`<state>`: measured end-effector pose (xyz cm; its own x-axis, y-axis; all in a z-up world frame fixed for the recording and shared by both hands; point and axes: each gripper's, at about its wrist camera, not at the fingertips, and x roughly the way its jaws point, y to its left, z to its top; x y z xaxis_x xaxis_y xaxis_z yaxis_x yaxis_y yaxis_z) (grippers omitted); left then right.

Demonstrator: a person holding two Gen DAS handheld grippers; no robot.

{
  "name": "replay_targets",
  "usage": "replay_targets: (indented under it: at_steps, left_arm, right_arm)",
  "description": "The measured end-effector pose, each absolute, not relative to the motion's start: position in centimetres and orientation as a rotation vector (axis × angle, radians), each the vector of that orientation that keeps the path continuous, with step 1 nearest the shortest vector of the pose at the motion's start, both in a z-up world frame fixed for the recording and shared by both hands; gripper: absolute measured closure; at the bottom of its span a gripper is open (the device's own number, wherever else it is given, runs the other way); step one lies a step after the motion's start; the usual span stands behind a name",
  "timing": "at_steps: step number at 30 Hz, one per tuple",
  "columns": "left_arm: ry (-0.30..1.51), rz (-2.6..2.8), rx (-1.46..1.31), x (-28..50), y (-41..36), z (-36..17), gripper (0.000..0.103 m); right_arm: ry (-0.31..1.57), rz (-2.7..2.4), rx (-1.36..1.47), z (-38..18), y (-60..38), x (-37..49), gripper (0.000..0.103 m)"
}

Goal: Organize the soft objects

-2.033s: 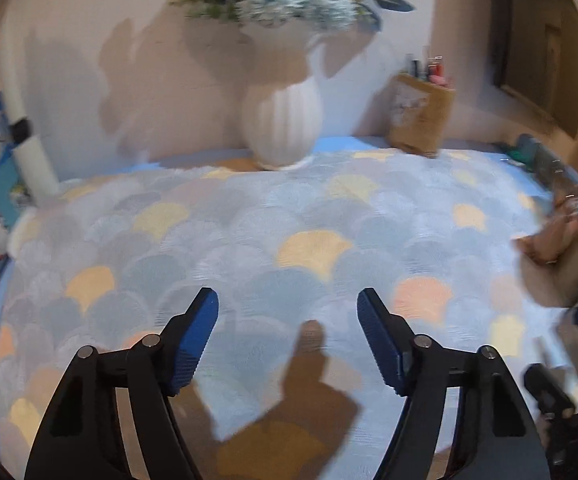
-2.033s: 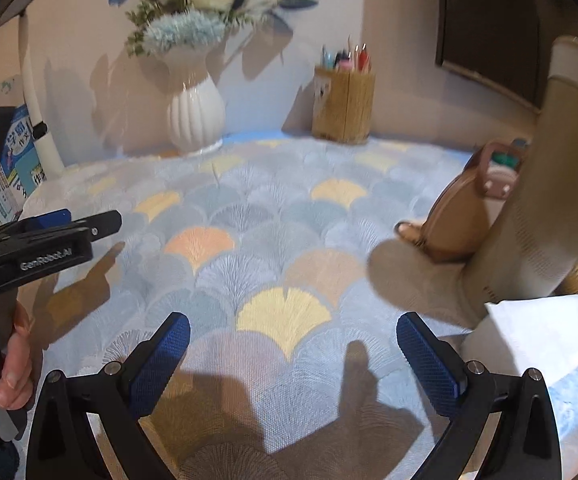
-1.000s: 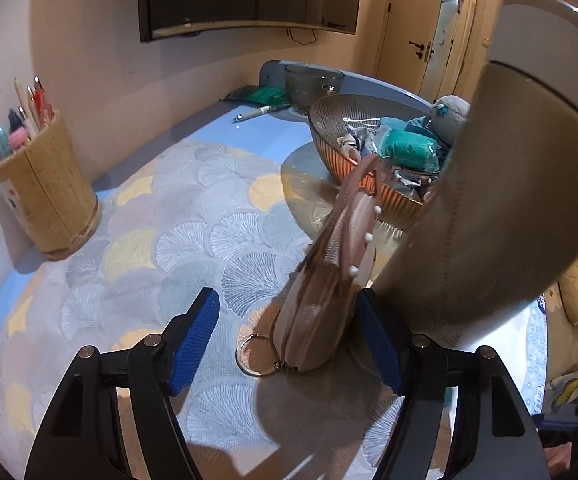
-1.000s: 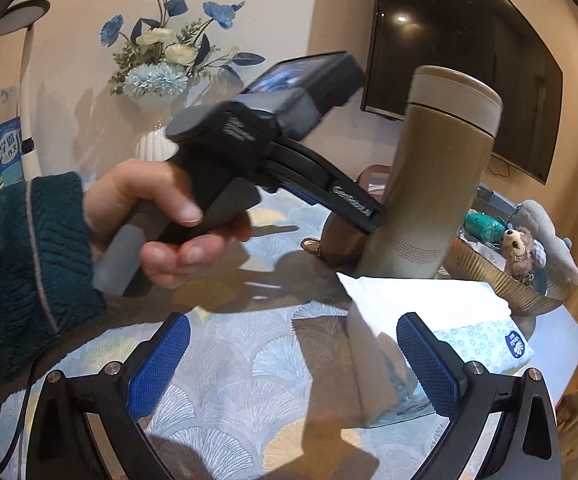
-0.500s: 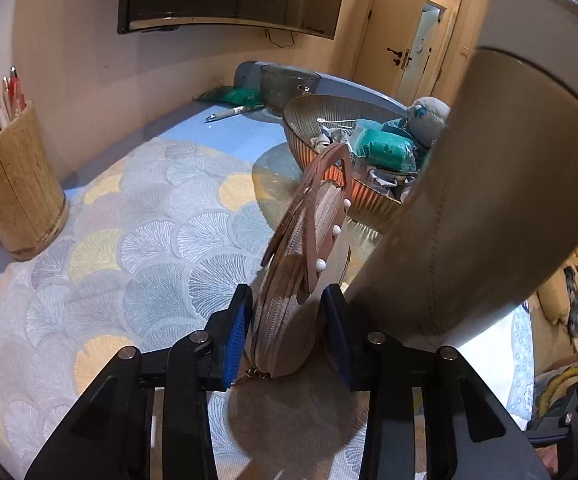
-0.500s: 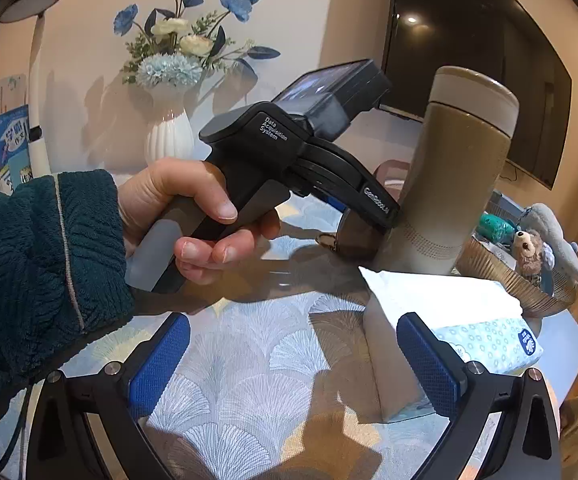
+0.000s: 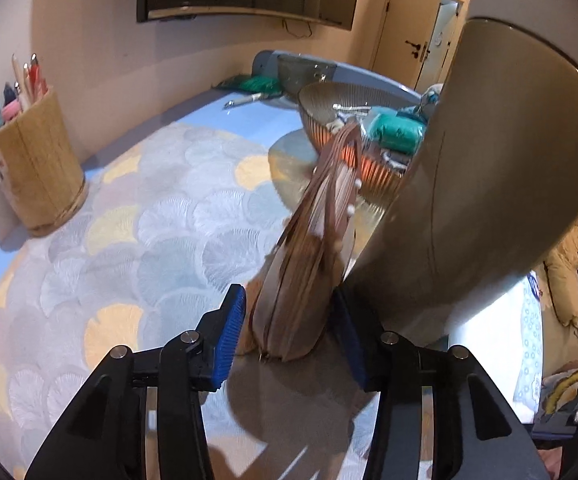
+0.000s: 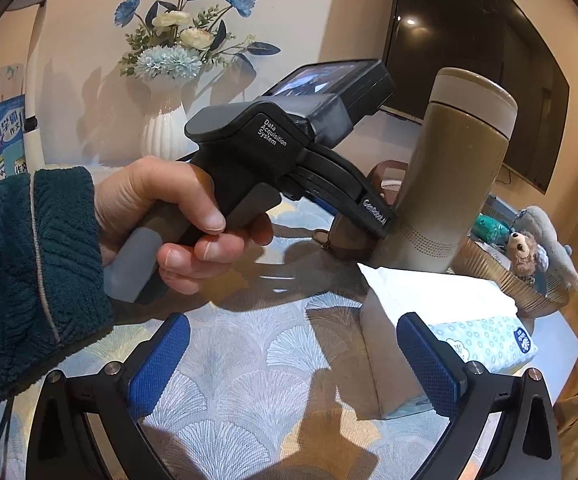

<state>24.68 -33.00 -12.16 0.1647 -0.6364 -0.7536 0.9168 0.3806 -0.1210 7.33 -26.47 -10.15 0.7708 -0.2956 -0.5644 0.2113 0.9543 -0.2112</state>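
A brown round pouch (image 7: 309, 264) with a handle and white studs stands on edge on the patterned cloth, leaning on a tall tan flask (image 7: 469, 200). My left gripper (image 7: 289, 320) straddles the pouch's lower end. Its jaws are opening, and a thin gap shows at the left pad (image 7: 231, 332). The right pad is partly hidden behind the pouch. In the right wrist view a hand in a dark green sleeve holds the left gripper (image 8: 369, 220) against the pouch (image 8: 345, 236) and flask (image 8: 449, 184). My right gripper (image 8: 293, 344) hangs wide open over the cloth with nothing in it.
A ribbed bowl (image 7: 329, 112) of soft toys sits behind the flask, with a teddy bear (image 8: 523, 248) in it. A tissue pack (image 8: 477, 332) lies near my right fingers. A woven pen holder (image 7: 33, 168) and a white flower vase (image 8: 165, 132) stand by the wall.
The left gripper swung from the vase to the pouch, closed tightly around it, and now stands wider again. The right gripper turned toward the flask and stayed open.
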Motion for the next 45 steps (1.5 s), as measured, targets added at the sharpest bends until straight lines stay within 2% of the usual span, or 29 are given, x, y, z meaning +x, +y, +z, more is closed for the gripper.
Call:
replay_targets:
  at_steps: [6,13,14,16,17,18,20,24,31,35,38,45]
  left_arm:
    - [0.815,-1.043,0.415,24.2,-28.8,-10.7,0.059]
    - [0.745,-0.762,0.324,22.2,-15.6,-5.4,0.057]
    - [0.726,-0.695,0.322,21.3,-13.1,-4.3,0.051]
    - [0.699,-0.604,0.314,19.8,-9.7,-2.7,0.029]
    - [0.683,-0.542,0.312,18.9,-8.0,-2.1,0.014]
    - [0.671,-0.476,0.312,17.9,-6.3,-1.7,0.009]
    - [0.693,-0.344,0.296,16.5,-3.8,-2.1,0.008]
    - [0.772,-0.110,0.168,14.6,-1.3,-6.7,0.008]
    - [0.926,-0.046,0.121,15.0,-2.2,-14.4,0.008]
    - [0.945,-0.013,0.034,15.2,-1.1,-15.6,0.006]
    - [0.959,-0.002,0.011,15.3,-0.7,-15.8,0.000]
    - [0.957,-0.002,0.005,15.6,-0.8,-16.0,0.000]
  right_arm:
    - [0.620,-0.257,-0.143,-9.2,-26.0,6.9,0.000]
    - [0.650,-0.162,-0.182,-7.9,-24.1,7.5,0.000]
    - [0.656,-0.155,-0.186,-7.8,-23.8,7.8,0.000]
    - [0.684,-0.128,-0.187,-7.5,-23.0,8.8,0.000]
    - [0.699,-0.113,-0.184,-7.5,-22.6,9.3,0.000]
    - [0.715,-0.096,-0.176,-7.4,-22.2,9.9,0.000]
    - [0.746,-0.062,-0.151,-7.6,-21.5,11.0,0.000]
    - [0.858,-0.017,-0.090,-9.4,-20.9,13.9,0.000]
    - [1.009,-0.072,0.009,-13.8,-22.4,16.8,0.000]
    - [0.990,-0.093,0.045,-13.7,-23.5,16.7,0.000]
    - [0.977,-0.103,0.039,-13.7,-23.4,16.5,0.000]
    - [0.984,-0.095,0.014,-13.7,-23.3,16.7,0.000]
